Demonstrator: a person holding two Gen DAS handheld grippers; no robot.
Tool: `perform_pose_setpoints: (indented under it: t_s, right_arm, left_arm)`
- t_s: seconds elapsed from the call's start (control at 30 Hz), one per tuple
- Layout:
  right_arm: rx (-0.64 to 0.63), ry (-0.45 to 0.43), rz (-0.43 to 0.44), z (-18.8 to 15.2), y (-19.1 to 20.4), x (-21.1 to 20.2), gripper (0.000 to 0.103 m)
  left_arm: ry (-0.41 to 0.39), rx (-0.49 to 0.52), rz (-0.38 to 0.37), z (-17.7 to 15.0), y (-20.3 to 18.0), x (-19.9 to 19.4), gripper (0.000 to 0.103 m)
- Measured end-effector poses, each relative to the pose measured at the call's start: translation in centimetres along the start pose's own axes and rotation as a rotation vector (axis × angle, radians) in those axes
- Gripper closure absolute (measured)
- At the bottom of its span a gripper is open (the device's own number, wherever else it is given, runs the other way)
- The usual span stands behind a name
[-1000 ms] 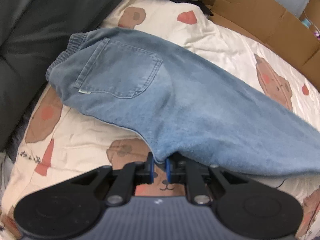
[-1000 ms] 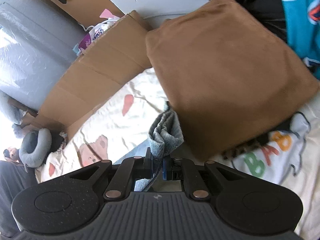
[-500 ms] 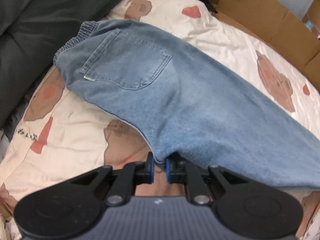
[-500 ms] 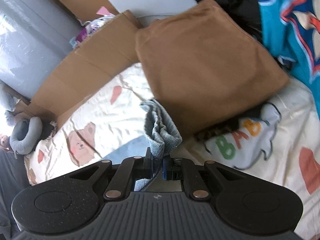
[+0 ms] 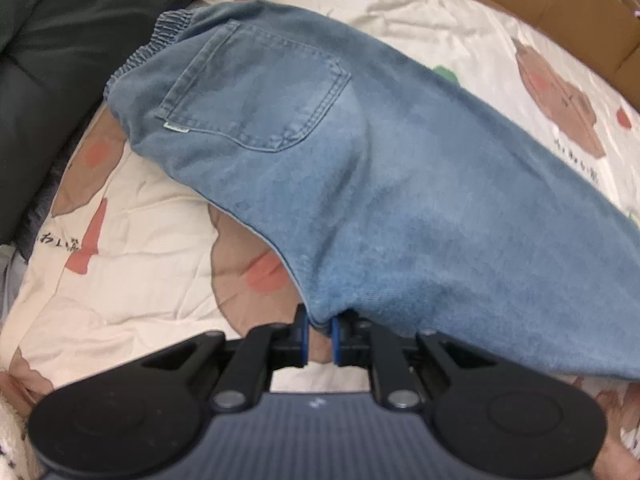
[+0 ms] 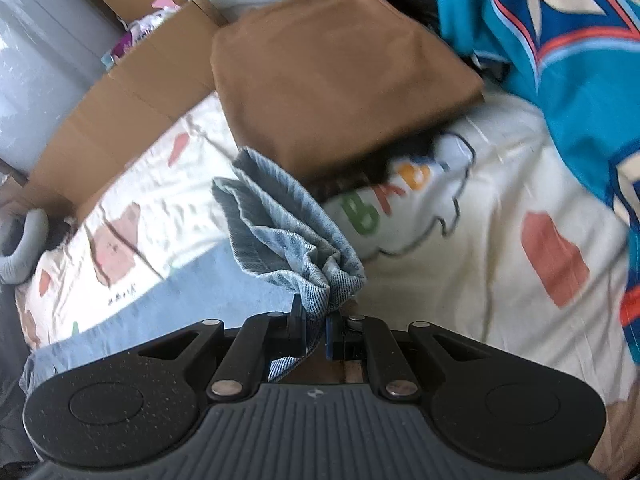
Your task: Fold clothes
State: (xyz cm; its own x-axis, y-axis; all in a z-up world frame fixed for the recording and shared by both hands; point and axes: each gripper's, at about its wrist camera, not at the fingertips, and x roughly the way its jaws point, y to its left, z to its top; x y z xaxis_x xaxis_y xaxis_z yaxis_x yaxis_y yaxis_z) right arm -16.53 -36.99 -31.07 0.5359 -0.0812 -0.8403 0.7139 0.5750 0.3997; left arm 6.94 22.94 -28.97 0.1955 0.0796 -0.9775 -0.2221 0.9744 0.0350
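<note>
Left wrist view
- Left tongs (image 5: 319,338): pointing steeply down, clamping together on a fold of the jeans' edge; blue pads showing on either side of the pinched cloth.
- Jeans (image 5: 360,168): light blue denim, lying spread across the bedsheet, running from the elastic waistband at upper left down to the right edge of the picture.
- Back pocket (image 5: 260,92): facing up, sitting just below the waistband, a small green tag showing at its lower left corner.
- Bedsheet (image 5: 132,280): cream, printed with brown bears and red shapes, carrying the jeans.
- Dark cloth (image 5: 60,40): black, filling the upper left, lying beside the sheet.
- Cardboard (image 5: 560,12): brown, bordering the bed at upper right.

Right wrist view
- Right tongs (image 6: 316,330): clamping together on a bunched end of the jeans (image 6: 288,236), which is gathering above the pads and showing its pale inner weave; more denim trailing off to lower left.
- Brown cloth (image 6: 332,72): folded flat, lying on the bed beyond the bunched denim, its near edge just behind it.
- White garment (image 6: 400,208): coloured letters on it, partly tucked under the brown cloth.
- Teal garment (image 6: 560,60): patterned, lying at the right.
- Bedsheet (image 6: 500,288): same cream print, stretching under all of these.
- Cardboard (image 6: 132,92): standing along the bed's far side.
- Grey cushion (image 6: 20,248): ring-shaped, sitting at the far left edge.
</note>
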Motion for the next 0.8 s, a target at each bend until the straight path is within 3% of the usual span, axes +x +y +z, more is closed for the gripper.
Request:
perform_pose_setpoints:
  t_s: [0.23,0.5,0.73,0.77,0.8]
  right_arm:
    - [0.019,0.033,-0.026,-1.5,-1.1,0.1,0.096]
    - [0.154,0.075,-0.036,-2.7,-3.7,0.6,0.096]
    - [0.157,0.11,-0.059,-3.1,-4.5,2.6,0.095]
    - [0.167,0.121,-0.06,-3.2,-4.9,3.1,0.095]
    - [0.179,0.132,-0.062,-3.4,-5.2,3.6,0.094]
  left_arm:
    - [0.034,0.02,0.024,0.0,-0.4,0.1,0.092]
    - [0.09,0.043,0.054,-0.1,-0.9,1.5,0.093]
    - [0.14,0.046,0.063,-0.3,-0.8,4.0,0.093]
    - [0.162,0.05,0.064,-0.6,-1.0,4.4,0.102]
    - [0.174,0.052,0.071,-0.8,-1.0,4.5,0.102]
